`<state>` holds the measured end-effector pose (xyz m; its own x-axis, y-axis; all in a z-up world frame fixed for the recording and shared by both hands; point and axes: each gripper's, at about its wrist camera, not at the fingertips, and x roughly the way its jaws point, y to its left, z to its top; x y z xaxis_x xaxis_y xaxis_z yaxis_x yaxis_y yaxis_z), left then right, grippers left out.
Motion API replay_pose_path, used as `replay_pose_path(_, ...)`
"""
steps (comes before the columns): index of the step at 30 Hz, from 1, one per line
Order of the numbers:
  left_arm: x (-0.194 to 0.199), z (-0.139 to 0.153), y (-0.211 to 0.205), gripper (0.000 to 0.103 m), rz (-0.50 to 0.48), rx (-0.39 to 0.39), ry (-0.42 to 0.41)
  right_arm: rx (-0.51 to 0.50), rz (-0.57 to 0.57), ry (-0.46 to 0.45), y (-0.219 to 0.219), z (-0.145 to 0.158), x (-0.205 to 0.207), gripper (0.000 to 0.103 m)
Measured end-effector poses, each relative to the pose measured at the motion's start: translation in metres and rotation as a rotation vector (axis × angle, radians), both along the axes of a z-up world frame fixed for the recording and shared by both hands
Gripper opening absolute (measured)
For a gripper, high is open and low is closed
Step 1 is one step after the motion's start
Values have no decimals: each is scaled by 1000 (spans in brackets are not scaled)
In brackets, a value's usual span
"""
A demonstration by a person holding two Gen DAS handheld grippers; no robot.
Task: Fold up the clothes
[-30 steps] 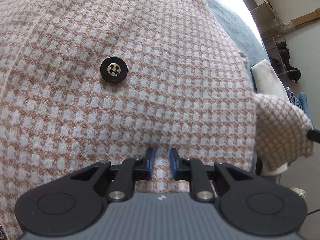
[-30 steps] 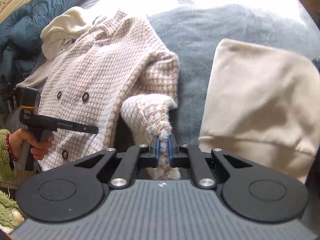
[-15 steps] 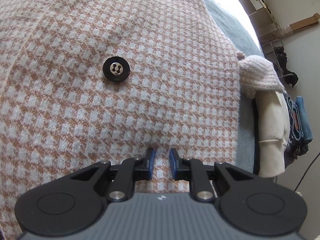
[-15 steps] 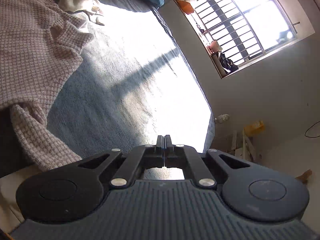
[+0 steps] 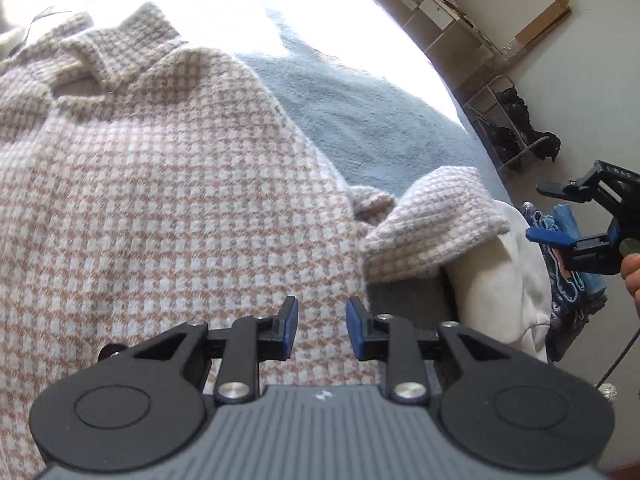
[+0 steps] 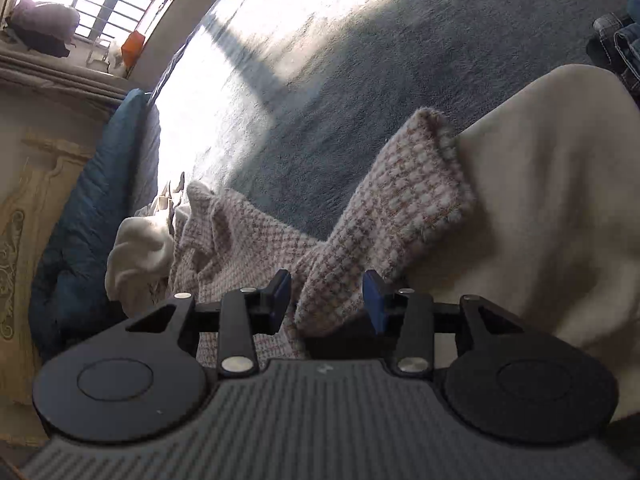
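Note:
A pink-and-white houndstooth coat [image 5: 168, 184] lies spread on the grey-blue bedcover [image 5: 360, 104], collar at the far side. Its right sleeve [image 5: 432, 232] lies out to the side, its cuff resting on a cream garment [image 5: 516, 264]. My left gripper [image 5: 322, 330] is open and empty just above the coat's lower part. My right gripper [image 6: 327, 300] is open, hovering over the sleeve [image 6: 392, 216] without holding it; it also shows in the left wrist view [image 5: 560, 216], off the bed's right edge.
A cream folded garment [image 6: 540, 208] lies right of the sleeve. A white garment [image 6: 138, 252] and blue duvet [image 6: 92, 208] lie by the headboard. Folded jeans [image 5: 568, 248] sit at the bed's right side. A metal rack [image 5: 516, 128] stands on the floor.
The right gripper let go of the sleeve cuff, swung away and came back open; the sleeve now lies on the cream garment. The left gripper opened wider and pulled back from the coat.

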<state>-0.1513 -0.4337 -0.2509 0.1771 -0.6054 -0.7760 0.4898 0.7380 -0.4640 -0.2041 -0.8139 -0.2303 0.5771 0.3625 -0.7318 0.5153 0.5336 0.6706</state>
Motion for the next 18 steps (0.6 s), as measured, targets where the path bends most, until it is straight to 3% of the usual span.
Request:
replay_pose_path(3, 17, -3, -44, 26, -82, 6, -108, 163, -169, 58, -7, -31, -6, 58)
replay_pose_path(5, 21, -8, -67, 26, -145, 17, -172, 209, -218, 116, -1, -46, -7, 59)
replay_pose_path(8, 20, -16, -88, 26, -224, 21, -211, 135, -280, 143, 9, -54, 0, 59)
replay_pose_path(14, 10, -34, -103, 27, -362, -9, -151, 3, -326, 121, 20, -65, 24, 59)
replay_pose_path(15, 11, -34, -102, 27, -367, -17, -139, -12, -326, 114, 22, -66, 26, 56)
replay_pose_path(16, 15, -33, -101, 27, -367, -30, -127, -35, -323, 97, 24, -64, 26, 42)
replay_pose_path(17, 21, -30, -99, 27, -364, -48, -117, -57, -319, 79, 26, -62, 25, 18)
replay_pose_path(18, 27, -27, -96, 27, -362, -67, -107, -69, -309, 52, 28, -57, 24, 14)
